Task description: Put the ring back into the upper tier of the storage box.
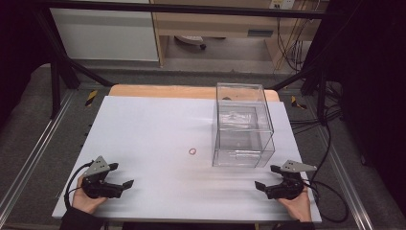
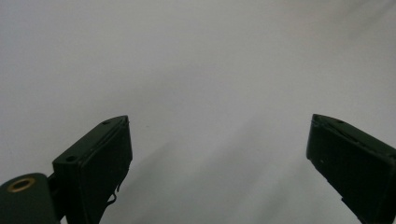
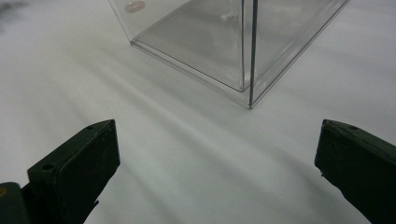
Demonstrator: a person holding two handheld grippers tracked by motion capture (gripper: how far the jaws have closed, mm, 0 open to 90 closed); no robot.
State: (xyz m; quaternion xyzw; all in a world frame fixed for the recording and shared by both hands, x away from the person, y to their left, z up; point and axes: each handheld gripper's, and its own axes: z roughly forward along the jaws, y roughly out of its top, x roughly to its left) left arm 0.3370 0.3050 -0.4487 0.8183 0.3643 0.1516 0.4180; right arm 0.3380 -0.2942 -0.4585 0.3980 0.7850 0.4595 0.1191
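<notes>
Both grippers, left [image 1: 123, 175] and right [image 1: 266, 177], rest with fingers wide and empty on the white surface [image 1: 153, 129], apparently poised to reach for the small pink ring [image 1: 192, 151] just beside the clear plastic box [image 1: 243, 125].

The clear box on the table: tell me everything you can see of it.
The clear box looks like thin transparent plastic, with straight walls, sharp edges and a flat bottom. It stands upright on the white table top, on the right side towards the far edge, and looks empty. A small red ring lies on the table to its left, apart from it. Neither hand-held gripper touches it; the right hand-held gripper is nearer.
</notes>
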